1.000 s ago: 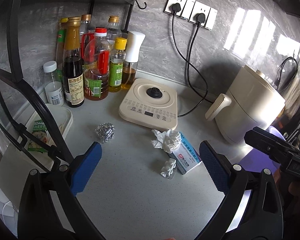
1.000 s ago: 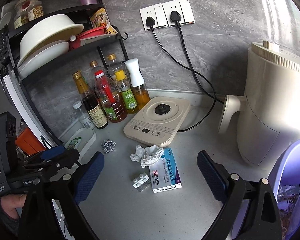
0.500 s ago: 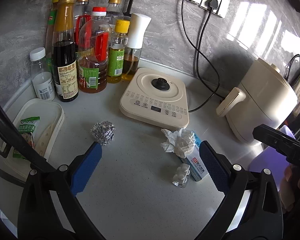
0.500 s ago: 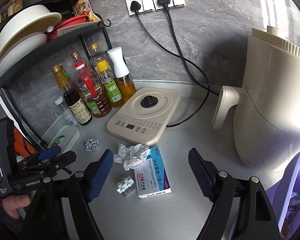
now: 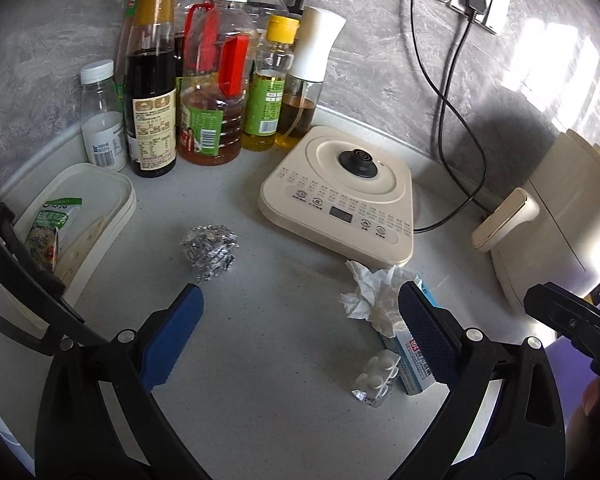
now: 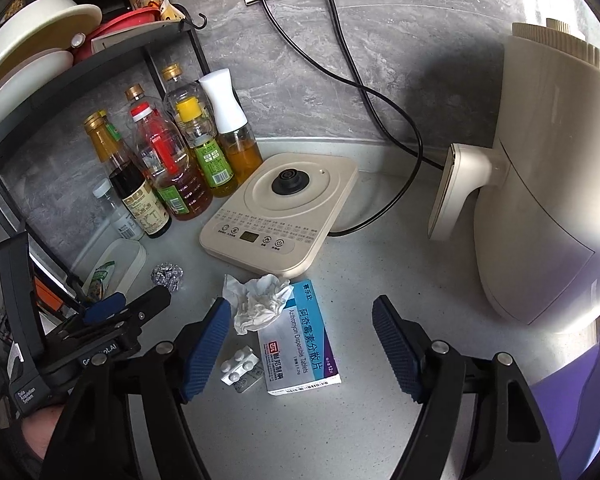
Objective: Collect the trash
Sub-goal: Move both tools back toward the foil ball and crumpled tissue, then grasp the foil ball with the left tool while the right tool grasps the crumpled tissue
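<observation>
Both grippers moved in closer vs 1 s ago. Left gripper (image 5: 298,334) and right gripper (image 6: 300,350) spread, empty. Foil ball (image 5: 209,251), tissue (image 6: 260,302), pill pack (image 6: 240,367), box (image 6: 300,346) all left; purple bin (image 6: 580,392) maybe holds some already.

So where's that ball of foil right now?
The foil ball lies on the counter, left of the beige kettle base, just ahead of the open left claw.

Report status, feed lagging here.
Left gripper and right gripper open, empty. Crumpled foil ball, crumpled white tissue on counter. Nothing blocking.
</observation>
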The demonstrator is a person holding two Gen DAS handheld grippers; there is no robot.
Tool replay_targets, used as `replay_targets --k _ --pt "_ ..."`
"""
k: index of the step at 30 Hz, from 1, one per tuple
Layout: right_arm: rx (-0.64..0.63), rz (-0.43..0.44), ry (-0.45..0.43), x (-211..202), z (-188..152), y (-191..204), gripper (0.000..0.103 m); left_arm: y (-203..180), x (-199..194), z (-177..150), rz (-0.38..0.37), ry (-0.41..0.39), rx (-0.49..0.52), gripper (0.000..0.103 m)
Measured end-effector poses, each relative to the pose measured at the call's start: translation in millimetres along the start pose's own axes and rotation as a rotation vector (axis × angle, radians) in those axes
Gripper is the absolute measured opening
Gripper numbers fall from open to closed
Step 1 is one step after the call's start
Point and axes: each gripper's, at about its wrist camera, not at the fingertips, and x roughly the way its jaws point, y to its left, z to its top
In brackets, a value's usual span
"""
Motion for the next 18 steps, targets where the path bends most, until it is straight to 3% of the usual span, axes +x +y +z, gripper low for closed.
replay_targets --k 4,9,16,18 --pt "-0.004 0.001 0.018 6.4 0.9 -3.4 0.073 -8.3 4.4 -1.8 0.066 -0.063 -0.023 0.097" --pt "-0.025 0.019 0.035 16.1 5.8 -1.9 0.072 -15.8 11.6 4.5 0.217 -0.148 0.004 0.097" --pt "-0.016 0.065 0.072 40.2 13.2 1.0 0.065 -1.2 36.3 12.5 0.398 -0.141 -0.051 0.097" --pt "0.004 0.081 0.085 47.2 14.9 -0.7 0.063 5.6 42.9 14.0 0.412 -0.13 -0.079 0.096"
